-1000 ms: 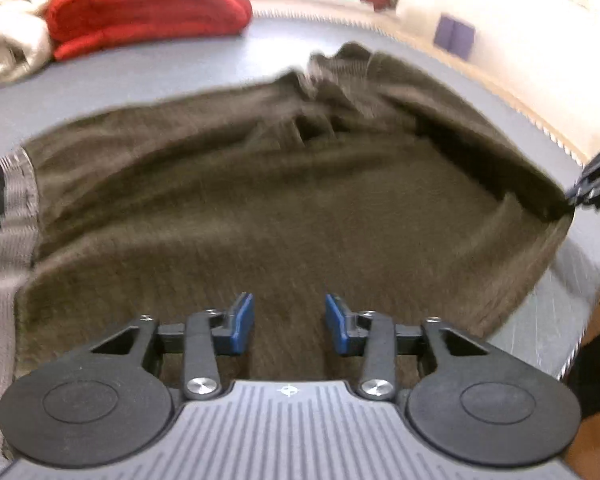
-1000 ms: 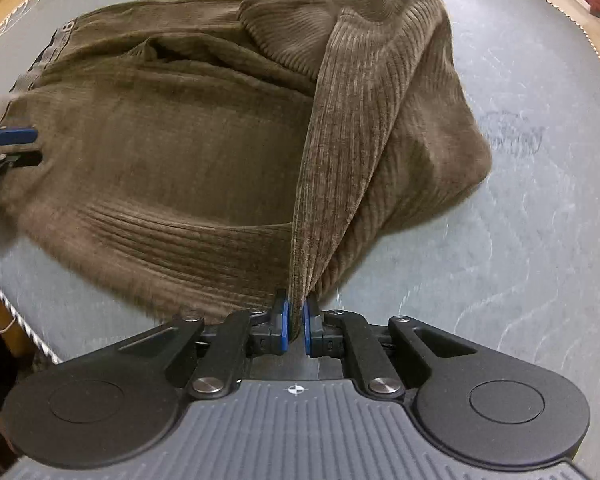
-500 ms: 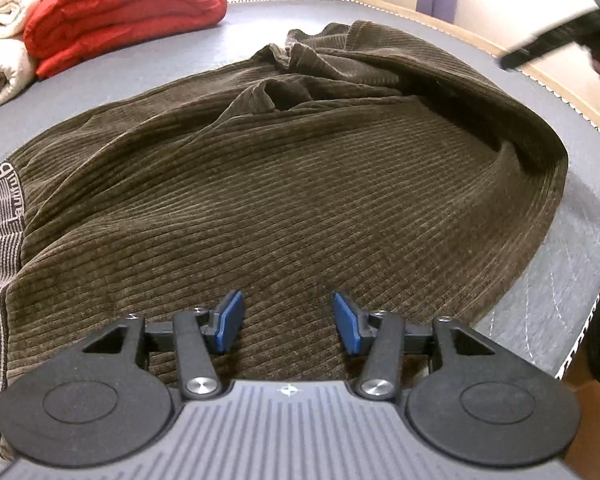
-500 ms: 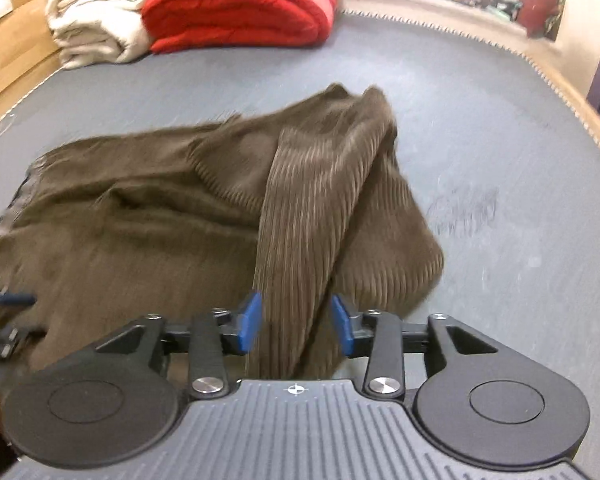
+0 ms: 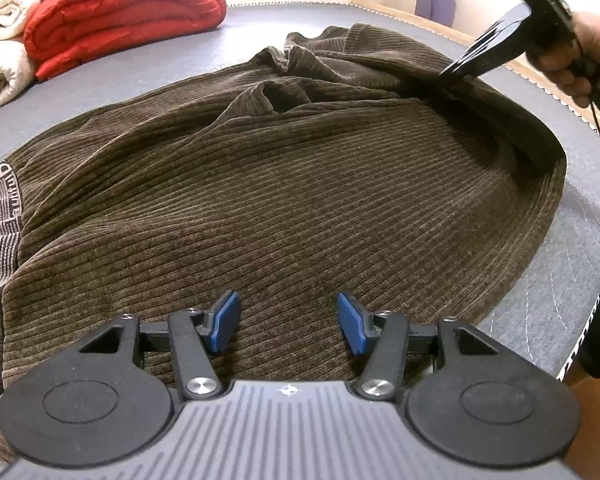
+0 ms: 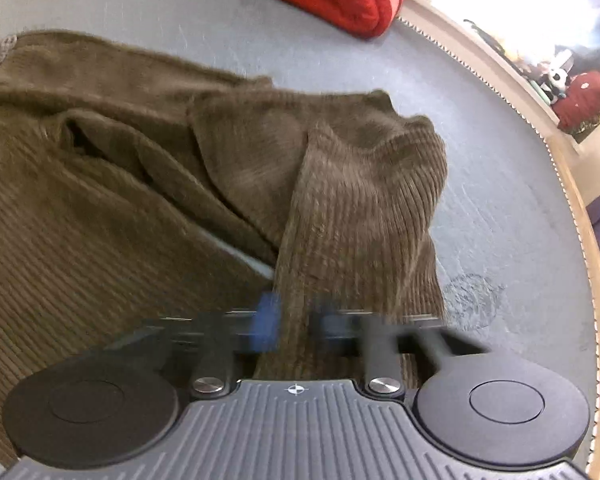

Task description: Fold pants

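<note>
Left gripper (image 5: 288, 322): jaws opening wider, nothing between them. Right gripper (image 6: 294, 322): released the raised fold of the pants (image 5: 300, 200), shifted, jaws closing around it again; blurred, apparently clamped.

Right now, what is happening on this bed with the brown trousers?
A person is folding brown corduroy pants spread on a grey bed cover, with a gripper in each hand. The left gripper hovers open over the fabric near the waistband, holding nothing. The right gripper has a raised fold of a pant leg between its blurred fingers; its jaws have just been closing, and whether they grip it yet is unclear. The pants are still rumpled, the fold unfinished. A red quilt lies behind.
</note>
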`<action>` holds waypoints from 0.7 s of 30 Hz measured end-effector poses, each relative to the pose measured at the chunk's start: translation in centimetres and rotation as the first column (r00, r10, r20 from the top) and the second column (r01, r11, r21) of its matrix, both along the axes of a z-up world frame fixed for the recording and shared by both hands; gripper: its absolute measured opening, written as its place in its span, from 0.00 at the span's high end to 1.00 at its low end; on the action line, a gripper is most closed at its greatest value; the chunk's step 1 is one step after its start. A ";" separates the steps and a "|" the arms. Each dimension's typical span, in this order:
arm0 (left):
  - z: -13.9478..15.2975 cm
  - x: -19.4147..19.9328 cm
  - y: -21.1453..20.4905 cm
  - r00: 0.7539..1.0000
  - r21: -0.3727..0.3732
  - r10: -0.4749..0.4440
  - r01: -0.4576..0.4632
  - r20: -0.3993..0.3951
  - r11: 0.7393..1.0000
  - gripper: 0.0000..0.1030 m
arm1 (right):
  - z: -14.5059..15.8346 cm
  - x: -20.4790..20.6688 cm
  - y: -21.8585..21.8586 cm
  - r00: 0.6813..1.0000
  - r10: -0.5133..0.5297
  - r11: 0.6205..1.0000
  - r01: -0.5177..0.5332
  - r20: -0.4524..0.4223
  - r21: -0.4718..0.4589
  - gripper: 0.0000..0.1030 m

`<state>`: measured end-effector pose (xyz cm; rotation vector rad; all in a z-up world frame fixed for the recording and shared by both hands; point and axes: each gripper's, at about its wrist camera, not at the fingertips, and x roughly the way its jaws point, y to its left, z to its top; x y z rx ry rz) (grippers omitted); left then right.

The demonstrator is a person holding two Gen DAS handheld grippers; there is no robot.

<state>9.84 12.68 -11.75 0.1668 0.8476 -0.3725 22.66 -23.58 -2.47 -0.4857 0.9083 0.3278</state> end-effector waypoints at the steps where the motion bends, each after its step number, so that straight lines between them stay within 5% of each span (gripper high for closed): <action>1: 0.0 0.0 -0.1 1.000 0.002 0.003 -0.003 0.000 1.000 0.42 | 0.4 -0.2 -0.6 1.000 -0.012 1.000 0.011 0.011 0.025 0.94; 6: 0.0 0.0 -0.1 1.000 -0.004 0.006 -0.006 0.002 1.000 0.41 | 4.1 -2.3 -8.5 0.983 -0.173 0.965 0.156 0.068 0.210 0.95; 10: -0.2 0.0 -0.2 1.000 -0.008 0.001 -0.001 0.007 1.000 0.39 | 3.8 -6.6 -17.6 0.956 -0.292 0.910 0.280 -0.008 0.306 0.95; 16: -0.4 0.7 -0.5 1.000 -0.020 -0.002 0.002 -0.001 1.000 0.32 | -2.4 -14.3 -25.2 0.907 -0.311 0.906 0.373 -0.284 0.200 0.99; 18: -0.5 0.7 -0.9 1.000 -0.014 0.000 0.000 0.002 1.000 0.29 | -3.1 -15.6 -26.0 0.893 -0.342 0.906 0.396 -0.293 0.149 0.98; 21: -0.5 0.7 -1.1 1.000 -0.011 0.003 -0.003 0.008 1.000 0.29 | -1.6 -15.8 -27.3 0.882 -0.415 0.864 0.459 -0.225 0.208 0.97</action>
